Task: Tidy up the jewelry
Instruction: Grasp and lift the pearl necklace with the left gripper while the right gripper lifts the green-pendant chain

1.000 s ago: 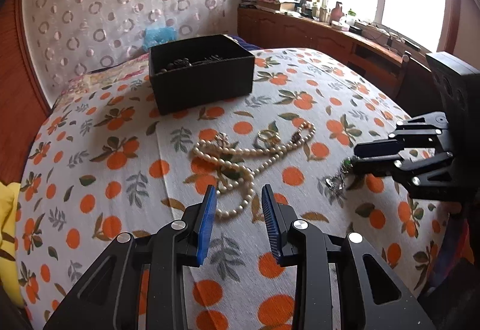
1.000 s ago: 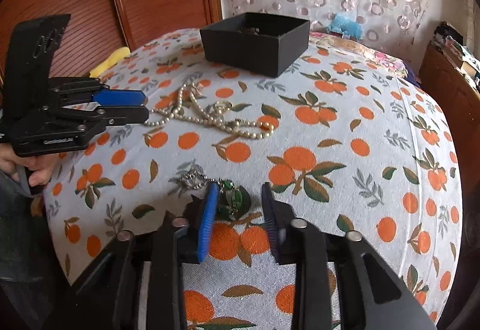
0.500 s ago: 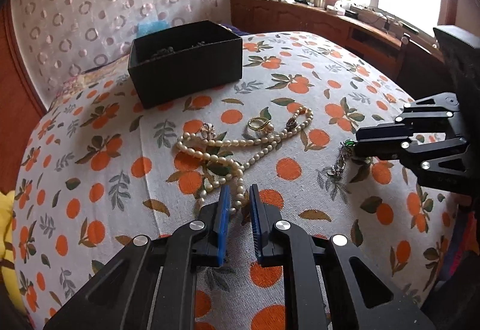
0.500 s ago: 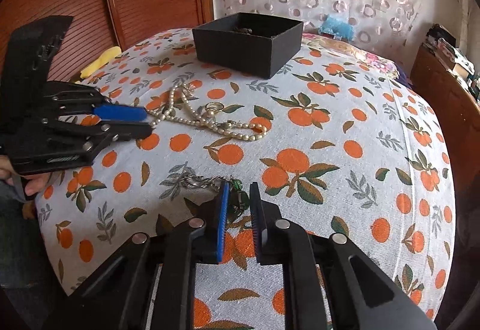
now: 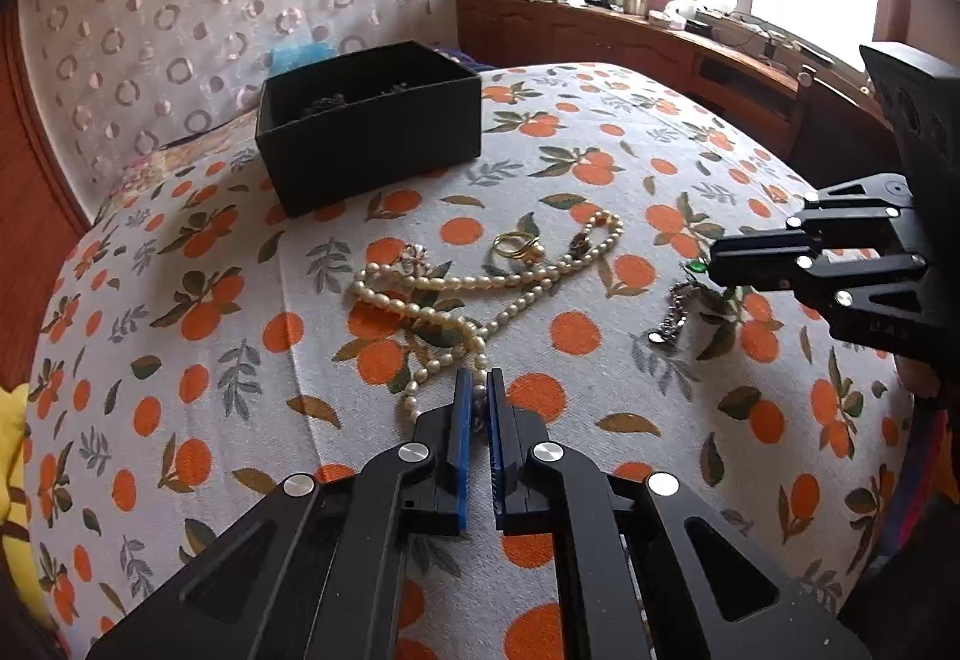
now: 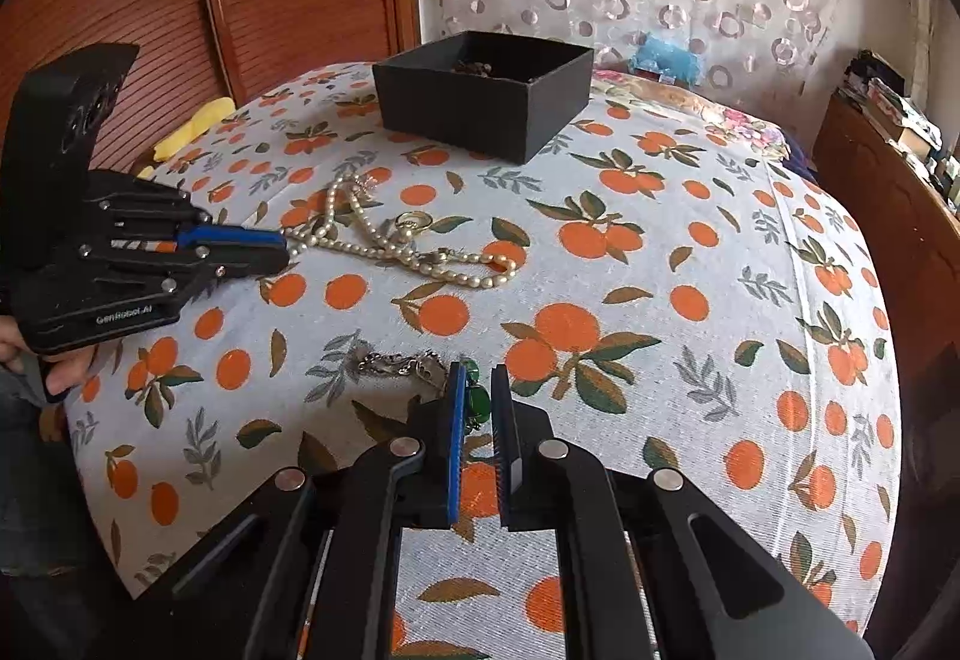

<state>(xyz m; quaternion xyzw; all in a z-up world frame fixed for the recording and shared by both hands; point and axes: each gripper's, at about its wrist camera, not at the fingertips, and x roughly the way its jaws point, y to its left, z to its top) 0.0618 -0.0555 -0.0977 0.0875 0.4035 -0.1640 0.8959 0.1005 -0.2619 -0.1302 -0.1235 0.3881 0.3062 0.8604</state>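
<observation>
A pearl necklace (image 5: 456, 294) lies tangled on the orange-print cloth, with a gold ring (image 5: 513, 245) beside it. My left gripper (image 5: 478, 390) is shut on the near end of the pearl necklace; it also shows in the right wrist view (image 6: 264, 249). A silver chain with green stones (image 6: 414, 363) lies nearer the table edge. My right gripper (image 6: 477, 387) is shut on its green stones (image 6: 478, 401); it also shows in the left wrist view (image 5: 720, 264). The necklace (image 6: 384, 240) and ring (image 6: 416, 221) also show in the right wrist view.
An open black box (image 5: 366, 120) holding dark jewelry stands at the far side of the table (image 5: 180, 420); it also shows in the right wrist view (image 6: 486, 93). A wooden sideboard (image 5: 660, 54) with clutter runs under the window. A yellow cloth (image 6: 192, 129) lies at the table's edge.
Both grippers have closed from wide open. The left has moved forward and shut on the pearl necklace's end; the right has shut on the green stones of the silver chain.
</observation>
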